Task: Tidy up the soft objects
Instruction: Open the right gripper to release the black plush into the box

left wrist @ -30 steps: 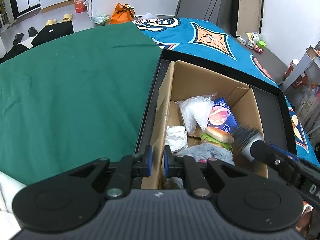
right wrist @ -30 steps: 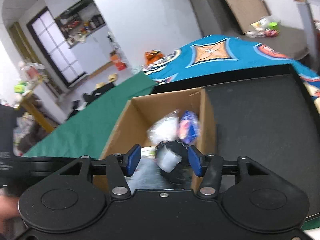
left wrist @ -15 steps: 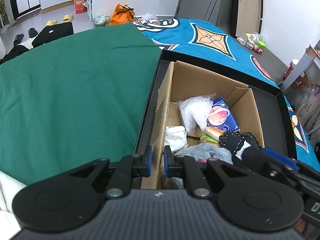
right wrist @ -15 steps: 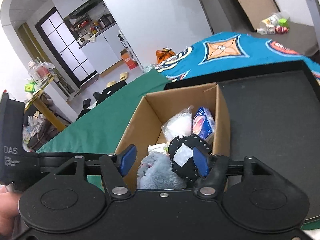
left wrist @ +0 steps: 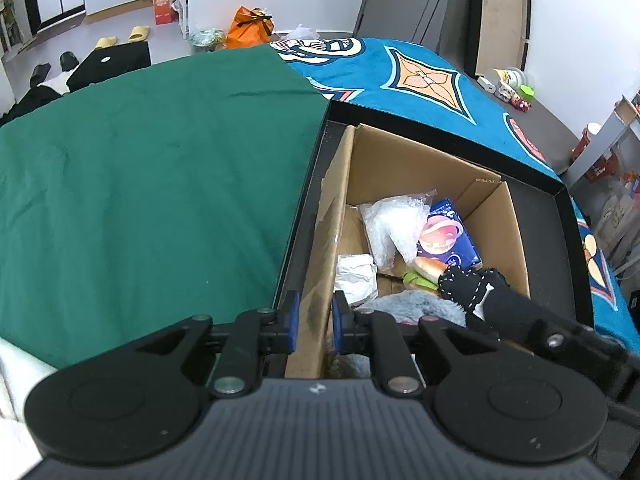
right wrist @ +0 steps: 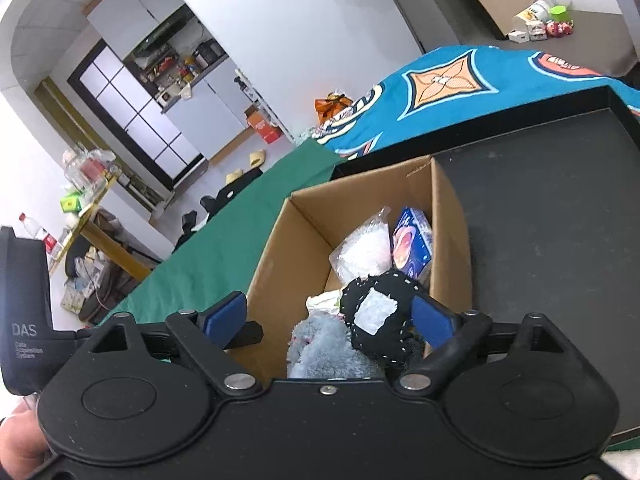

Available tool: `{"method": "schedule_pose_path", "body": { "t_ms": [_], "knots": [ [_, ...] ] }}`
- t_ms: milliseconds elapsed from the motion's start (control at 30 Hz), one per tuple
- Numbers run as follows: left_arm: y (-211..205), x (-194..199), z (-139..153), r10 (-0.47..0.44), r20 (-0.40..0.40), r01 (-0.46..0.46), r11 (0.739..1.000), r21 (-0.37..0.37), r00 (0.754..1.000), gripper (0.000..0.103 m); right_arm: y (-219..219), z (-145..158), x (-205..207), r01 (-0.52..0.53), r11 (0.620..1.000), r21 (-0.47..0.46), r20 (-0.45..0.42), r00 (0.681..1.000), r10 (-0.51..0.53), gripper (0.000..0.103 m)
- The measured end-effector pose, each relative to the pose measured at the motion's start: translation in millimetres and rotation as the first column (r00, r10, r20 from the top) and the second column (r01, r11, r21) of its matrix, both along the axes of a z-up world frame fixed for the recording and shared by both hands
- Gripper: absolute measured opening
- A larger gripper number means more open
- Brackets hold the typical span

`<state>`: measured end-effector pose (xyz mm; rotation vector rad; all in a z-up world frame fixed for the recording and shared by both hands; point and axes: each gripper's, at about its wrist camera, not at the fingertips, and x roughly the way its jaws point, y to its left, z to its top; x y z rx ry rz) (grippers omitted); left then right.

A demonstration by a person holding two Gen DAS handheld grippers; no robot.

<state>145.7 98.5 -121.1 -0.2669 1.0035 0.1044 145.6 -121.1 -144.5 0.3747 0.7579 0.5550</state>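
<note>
An open cardboard box (left wrist: 404, 160) (right wrist: 276, 248) holds soft things: a clear plastic bag (left wrist: 394, 224) (right wrist: 364, 250), a blue packet (left wrist: 448, 236) (right wrist: 412, 240), a burger plush (left wrist: 426, 270), a white wad (left wrist: 354, 276), a grey furry toy (left wrist: 408, 306) (right wrist: 324, 350) and a black stitched plush (left wrist: 472, 286) (right wrist: 378, 316). My left gripper (left wrist: 313, 320) is shut on the box's left wall. My right gripper (right wrist: 330, 316) is open above the box's near end, with the black plush lying between its fingers.
The box stands in a black tray (left wrist: 560, 232) (right wrist: 552, 216) on a table with a green cloth (left wrist: 140, 168) and a blue patterned cloth (left wrist: 420, 76). Small jars and toys (left wrist: 508, 84) sit at the far right.
My right gripper has opened wider and drawn back, and the black plush now rests in the box on the grey toy. My left gripper has kept its hold on the box wall.
</note>
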Motion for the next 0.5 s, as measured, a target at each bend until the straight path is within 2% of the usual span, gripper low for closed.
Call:
{"method": "schedule_pose_path", "body": {
  "t_ms": [67, 233, 500],
  "knots": [
    [0, -2, 4, 0.004, 0.006, -0.004, 1.0, 0.001, 1.0, 0.018, -5, 3, -3, 0.005, 1.0, -0.003, 0.005, 1.0, -0.005, 0.09],
    [-3, -12, 13, 0.01, -0.006, -0.01, 1.0, 0.014, 1.0, 0.042, -16, 10, -9, 0.037, 0.999, -0.029, 0.011, 0.999, -0.037, 0.09],
    [-19, -31, 36, -0.007, 0.007, 0.007, 1.0, 0.009, 1.0, 0.053, -45, 27, -23, 0.116, 0.992, -0.057, 0.032, 0.993, -0.114, 0.09]
  ]
}}
